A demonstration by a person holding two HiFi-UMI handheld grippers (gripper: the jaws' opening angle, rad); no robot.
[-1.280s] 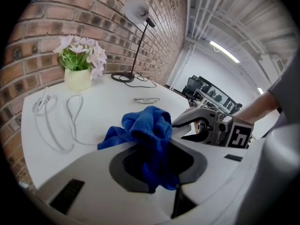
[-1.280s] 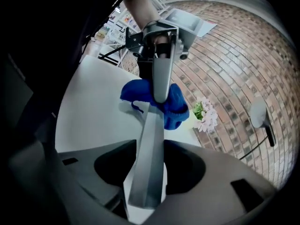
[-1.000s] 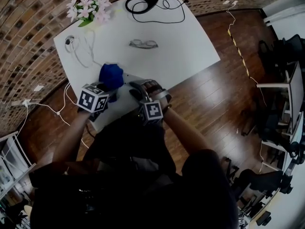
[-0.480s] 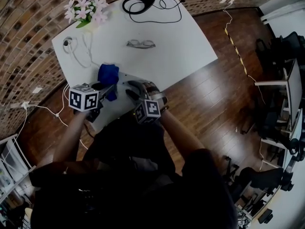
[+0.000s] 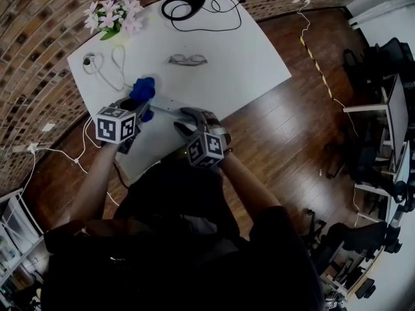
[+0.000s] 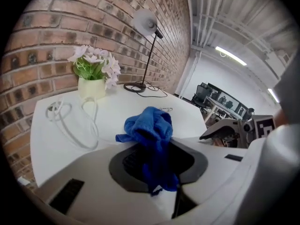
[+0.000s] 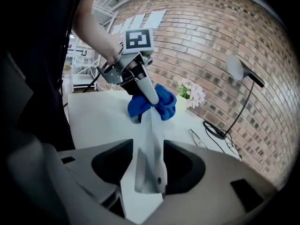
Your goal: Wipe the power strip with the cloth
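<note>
Blue cloth hangs bunched in the left gripper, whose narrow jaws are clamped on it. It meets the far end of the power strip above the table's near edge. The right gripper pinches the strip's near end, its jaws having just been opening. A looser hold could let the strip twist or drop under wiping pressure. Its sockets and cord stay hidden.

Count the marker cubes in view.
2. In the head view, one cube is left, beside the cloth; the other is right, at the strip's near end. None looks hidden.
</note>
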